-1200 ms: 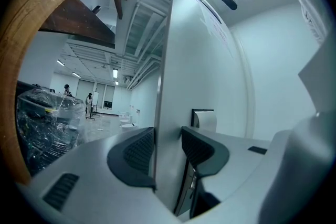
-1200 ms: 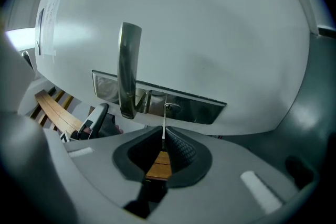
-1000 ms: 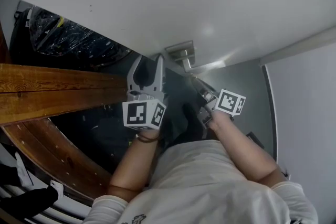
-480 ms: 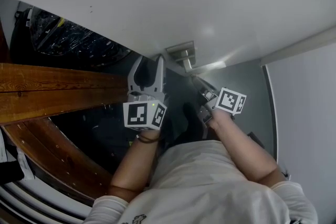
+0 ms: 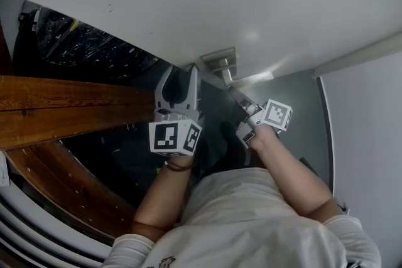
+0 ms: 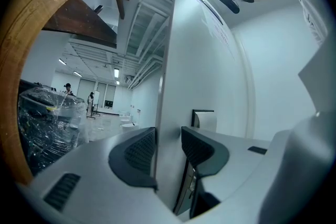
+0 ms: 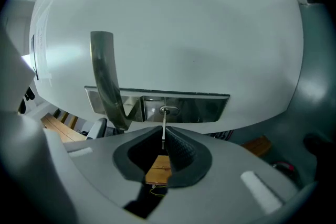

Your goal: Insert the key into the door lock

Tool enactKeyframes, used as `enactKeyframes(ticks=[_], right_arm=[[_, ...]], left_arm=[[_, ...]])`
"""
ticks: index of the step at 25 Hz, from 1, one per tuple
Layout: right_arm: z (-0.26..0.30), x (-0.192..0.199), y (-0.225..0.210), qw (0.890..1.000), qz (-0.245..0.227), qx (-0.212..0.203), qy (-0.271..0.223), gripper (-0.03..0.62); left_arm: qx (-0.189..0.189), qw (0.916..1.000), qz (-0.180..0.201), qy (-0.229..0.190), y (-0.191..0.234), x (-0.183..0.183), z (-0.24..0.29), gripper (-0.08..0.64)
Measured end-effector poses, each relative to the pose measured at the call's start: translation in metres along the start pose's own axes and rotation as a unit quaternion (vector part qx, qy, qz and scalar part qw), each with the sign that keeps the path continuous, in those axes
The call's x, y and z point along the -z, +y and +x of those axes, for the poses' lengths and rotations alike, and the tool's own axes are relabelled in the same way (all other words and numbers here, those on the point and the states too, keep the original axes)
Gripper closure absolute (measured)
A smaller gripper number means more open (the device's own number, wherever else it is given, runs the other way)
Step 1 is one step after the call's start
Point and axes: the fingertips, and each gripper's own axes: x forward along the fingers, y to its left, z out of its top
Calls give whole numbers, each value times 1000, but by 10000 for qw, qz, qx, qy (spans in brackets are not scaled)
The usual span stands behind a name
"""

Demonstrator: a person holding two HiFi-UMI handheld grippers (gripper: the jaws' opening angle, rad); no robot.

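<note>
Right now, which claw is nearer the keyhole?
Right. The right claw holds the key with its tip at the keyhole; the left claw grips the door edge, off to the side.

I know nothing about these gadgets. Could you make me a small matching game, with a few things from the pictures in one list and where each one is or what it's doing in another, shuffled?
Things:
1. key
2. lever handle
3. left gripper
4. wooden beam

Places or states:
A. clamped on the edge of the door
B. brown, to the left of both grippers in the head view
C. held in the right gripper, tip at the keyhole
D. sticks out of the steel plate, left of the keyhole

Pairs: 1-C, 2-D, 3-A, 4-B.
</note>
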Motion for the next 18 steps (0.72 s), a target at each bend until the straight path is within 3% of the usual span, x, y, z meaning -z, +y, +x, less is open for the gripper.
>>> enactKeyframes(ticks=[12, 15, 18], right_arm=[[17, -8, 7, 9993, -254, -239, 95, 563], [8, 2, 12, 9960, -769, -62, 450, 531], [-18, 9, 9, 9847, -1516, 391, 761, 528]], left_arm=[[63, 10000, -11, -11, 0, -1, 1, 405], [22, 10000, -41, -2, 0, 1, -4, 405], [-92, 9999, 3, 99, -2, 7, -18, 405]])
